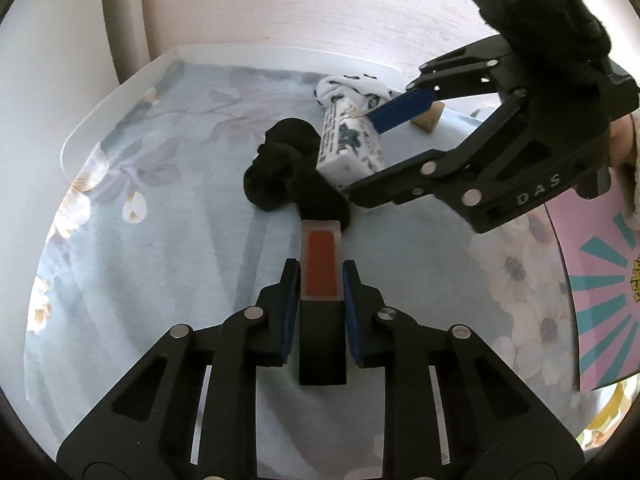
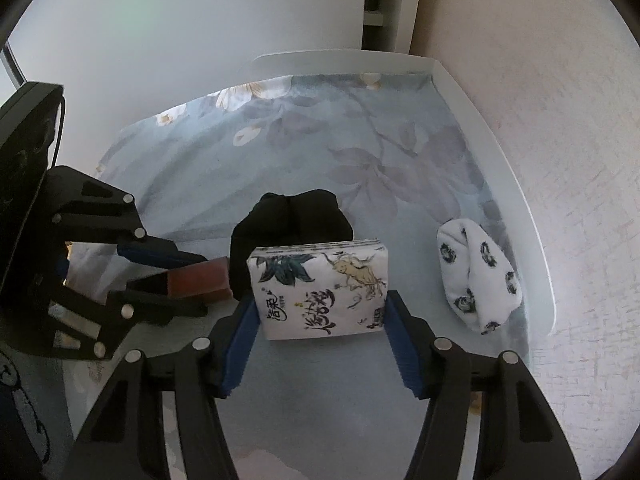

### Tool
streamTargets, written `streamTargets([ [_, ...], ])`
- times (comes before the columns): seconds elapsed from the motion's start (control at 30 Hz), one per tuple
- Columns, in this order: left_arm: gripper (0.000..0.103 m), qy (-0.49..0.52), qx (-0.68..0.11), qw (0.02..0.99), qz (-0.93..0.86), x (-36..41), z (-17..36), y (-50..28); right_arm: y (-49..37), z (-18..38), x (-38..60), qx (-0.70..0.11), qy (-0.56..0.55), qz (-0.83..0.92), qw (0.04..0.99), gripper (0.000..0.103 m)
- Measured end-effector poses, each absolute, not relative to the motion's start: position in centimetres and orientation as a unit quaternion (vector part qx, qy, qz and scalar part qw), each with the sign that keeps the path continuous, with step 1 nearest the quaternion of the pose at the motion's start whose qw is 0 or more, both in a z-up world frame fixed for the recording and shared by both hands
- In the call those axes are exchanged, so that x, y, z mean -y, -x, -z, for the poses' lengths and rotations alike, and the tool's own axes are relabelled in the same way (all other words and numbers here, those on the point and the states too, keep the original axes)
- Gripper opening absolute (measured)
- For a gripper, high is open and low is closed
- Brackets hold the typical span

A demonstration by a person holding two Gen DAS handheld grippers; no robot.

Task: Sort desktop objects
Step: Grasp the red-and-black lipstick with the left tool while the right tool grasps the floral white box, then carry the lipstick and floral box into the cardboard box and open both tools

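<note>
Both hands are loaded mid-sort: our left gripper (image 1: 320, 276) clamps the lipstick (image 1: 321, 268), our right gripper (image 2: 320, 332) pinches the tissue pack (image 2: 320, 290), so next we likely carry each to its place.

Pale blue floral cloth (image 1: 168, 240) spread across the tabletop, printed with white blossoms and grey leaves, faintly creased. White raised rim (image 2: 532, 216) curving round the far edge and corner. Behind it, a pinkish-beige textured wall (image 1: 320, 4), brightly lit in soft daylight. To one side, a smooth white panel (image 2: 180, 40), washed out by glare. Narrow dark gap (image 2: 374, 4) between panel and wall, something shelf-like inside, too blurred to tell. Pink sheet with teal rays (image 1: 600, 304) lying at the near right edge.
</note>
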State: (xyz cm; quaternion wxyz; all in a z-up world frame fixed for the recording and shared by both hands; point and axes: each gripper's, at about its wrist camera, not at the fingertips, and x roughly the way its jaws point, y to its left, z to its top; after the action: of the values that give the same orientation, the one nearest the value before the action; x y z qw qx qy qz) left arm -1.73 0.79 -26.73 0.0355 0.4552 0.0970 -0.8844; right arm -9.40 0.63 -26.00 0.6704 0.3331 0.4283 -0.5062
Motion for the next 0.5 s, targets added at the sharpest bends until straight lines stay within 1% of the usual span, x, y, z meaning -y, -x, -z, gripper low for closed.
streamTargets([
  [0.27,0.018,-0.455,-0.103,0.025,0.884,0.4,24.5,1.3,9.7,23.2,-1.3,-0.414,-0.341,0.532,0.656,0.057],
  [0.5,0.018,-0.453,-0.089,0.013,0.887,1.8,20.1,2.0,10.5,18.6,-2.8,-0.378,-0.352,0.582,0.629,0.057],
])
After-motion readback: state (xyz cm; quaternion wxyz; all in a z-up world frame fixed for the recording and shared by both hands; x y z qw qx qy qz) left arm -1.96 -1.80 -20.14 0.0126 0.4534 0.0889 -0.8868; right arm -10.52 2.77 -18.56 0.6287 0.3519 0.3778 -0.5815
